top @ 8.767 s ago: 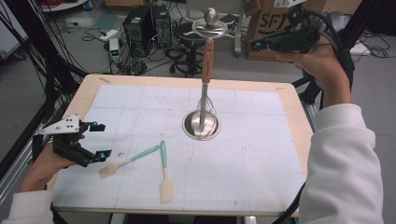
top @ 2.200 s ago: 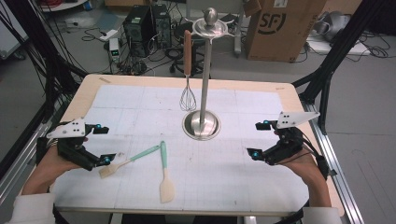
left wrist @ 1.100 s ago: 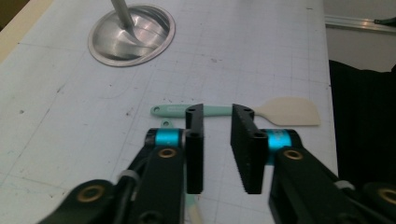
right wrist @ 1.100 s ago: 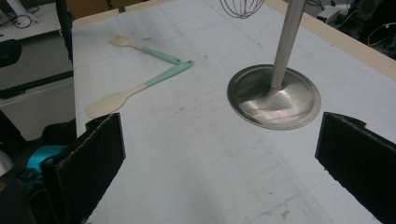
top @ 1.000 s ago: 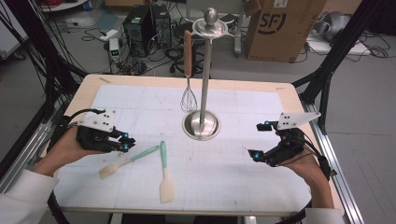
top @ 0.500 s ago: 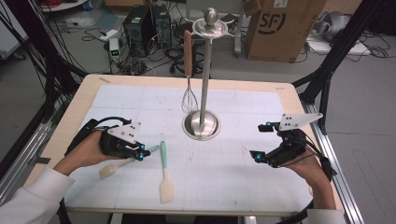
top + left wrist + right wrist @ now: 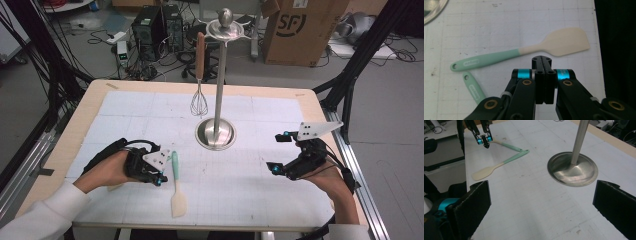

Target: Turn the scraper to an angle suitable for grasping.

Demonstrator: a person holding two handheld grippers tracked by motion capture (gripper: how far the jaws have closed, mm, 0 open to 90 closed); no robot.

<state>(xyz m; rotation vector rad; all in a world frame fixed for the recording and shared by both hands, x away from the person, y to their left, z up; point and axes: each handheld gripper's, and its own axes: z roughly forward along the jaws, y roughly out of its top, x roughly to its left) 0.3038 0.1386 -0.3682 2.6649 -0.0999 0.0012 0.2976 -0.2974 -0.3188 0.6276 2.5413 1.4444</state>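
My left tool [image 7: 159, 179] has its jaws pressed together on nothing and hovers low over the tabletop [image 7: 280, 200], just left of the spatula [image 7: 176, 187] with the mint handle and cream blade, which lies flat at the near left. A second mint-handled spatula [image 7: 474, 90] lies partly under that tool. My right tool [image 7: 280, 152] sits at the near right, jaws spread wide and empty, pointed toward the steel stand [image 7: 216, 134] at the centre.

Counter [image 7: 85, 117]: light wooden top, covered by a white gridded paper sheet [image 7: 280, 130]. On the sheet: round polished steel stand base [image 7: 215, 134] with upright pole, near centre; two silicone spatulas with mint-green handles and cream blades, one [image 7: 176, 185] toward the near left, the other [image 7: 474, 90] just beside it.
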